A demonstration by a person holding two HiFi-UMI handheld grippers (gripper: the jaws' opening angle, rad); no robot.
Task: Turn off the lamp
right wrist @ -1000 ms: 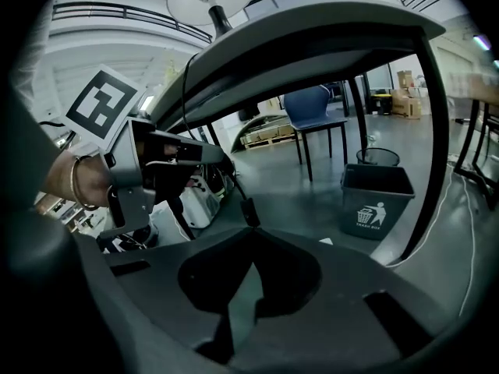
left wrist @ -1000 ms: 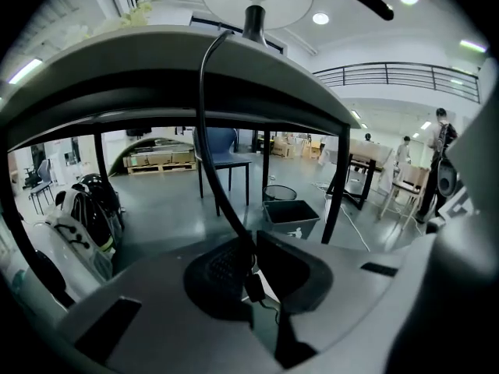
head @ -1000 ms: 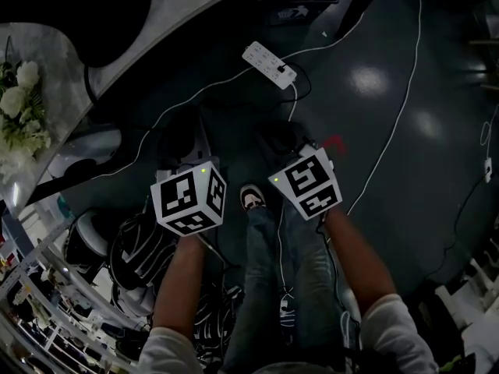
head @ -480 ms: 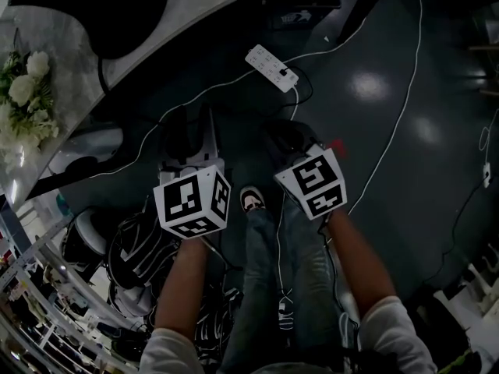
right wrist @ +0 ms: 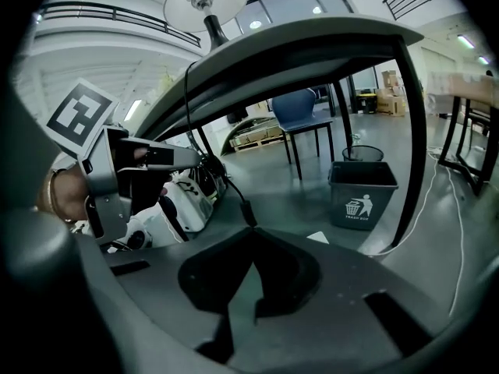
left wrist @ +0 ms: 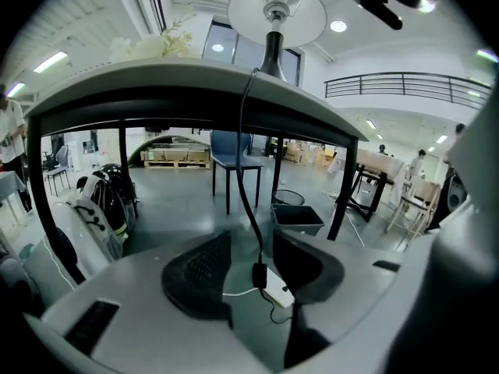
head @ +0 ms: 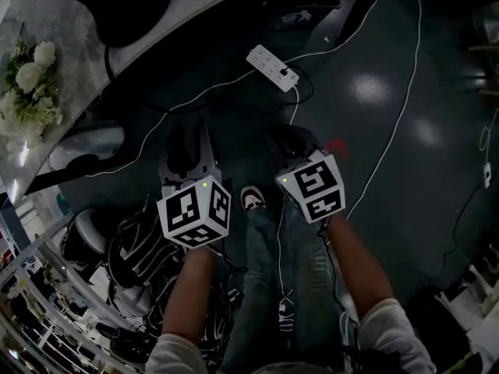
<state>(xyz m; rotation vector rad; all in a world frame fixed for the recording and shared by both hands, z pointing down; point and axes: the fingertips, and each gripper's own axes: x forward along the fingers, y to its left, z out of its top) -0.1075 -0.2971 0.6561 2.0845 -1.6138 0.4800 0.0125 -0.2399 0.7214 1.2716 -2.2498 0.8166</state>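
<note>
We see a pale, curved tabletop (head: 62,37) at upper L of the head view, w/ a bunch of white flowers (head: 31,80) on it near the edge. In the left gripper view the lamp (left wrist: 275,10) stands on the same tabletop, its black cord (left wrist: 243,198) hanging over the edge. Below is a dark, glossy floor (head: 390,154). On it: a white power strip (head: 271,67) w/ thin white cables (head: 405,92) running across, bags (head: 136,248) at lower L, and a dark bin (left wrist: 297,218) by a leg.
</note>
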